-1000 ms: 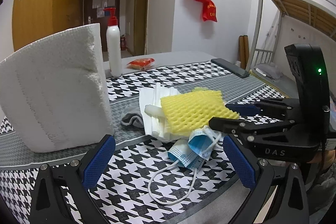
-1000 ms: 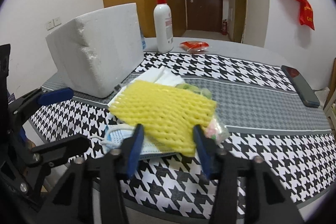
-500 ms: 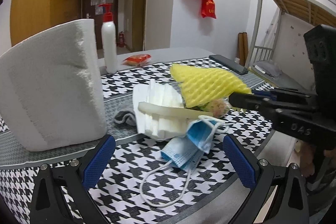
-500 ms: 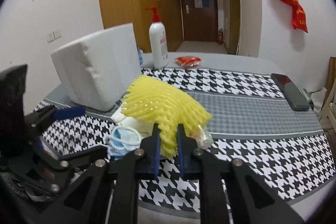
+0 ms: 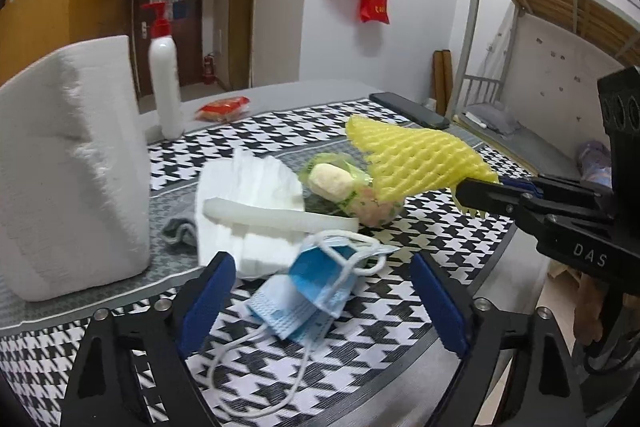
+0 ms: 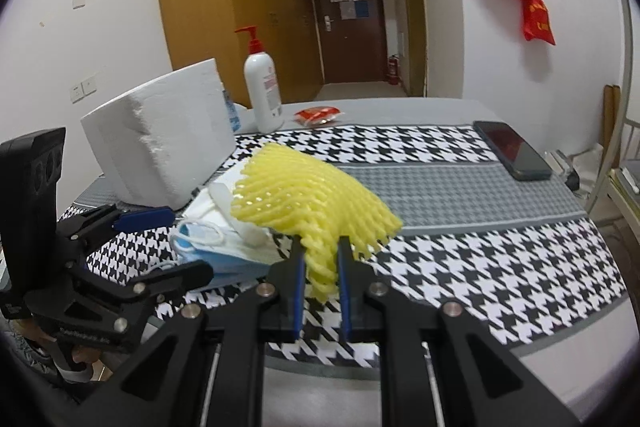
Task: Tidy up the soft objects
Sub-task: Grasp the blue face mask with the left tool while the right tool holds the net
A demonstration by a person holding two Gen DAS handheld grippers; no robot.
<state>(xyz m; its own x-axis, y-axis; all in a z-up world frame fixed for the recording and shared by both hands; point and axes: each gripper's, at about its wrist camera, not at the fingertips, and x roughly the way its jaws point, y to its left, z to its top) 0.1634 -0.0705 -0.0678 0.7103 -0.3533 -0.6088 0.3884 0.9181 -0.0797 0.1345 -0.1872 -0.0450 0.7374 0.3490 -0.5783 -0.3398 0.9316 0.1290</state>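
yellow foam net [image 6: 316,195] | pinched by right gripper [image 6: 320,267] | left gripper [image 5: 320,291] closing, nothing pinched

A yellow foam net [image 6: 316,199] hangs lifted above the checked cloth, pinched at its near edge. To its left lie a crumpled blue face mask [image 5: 316,287], a stack of white tissues [image 5: 248,195] and a white foam strip [image 5: 276,215]. Bagged soft balls [image 5: 348,187] lie just beyond them.

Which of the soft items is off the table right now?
Only the yellow foam net, pinched in the right tongs and lifted. The blue face mask, white tissue stack and white foam strip lie on the cloth.
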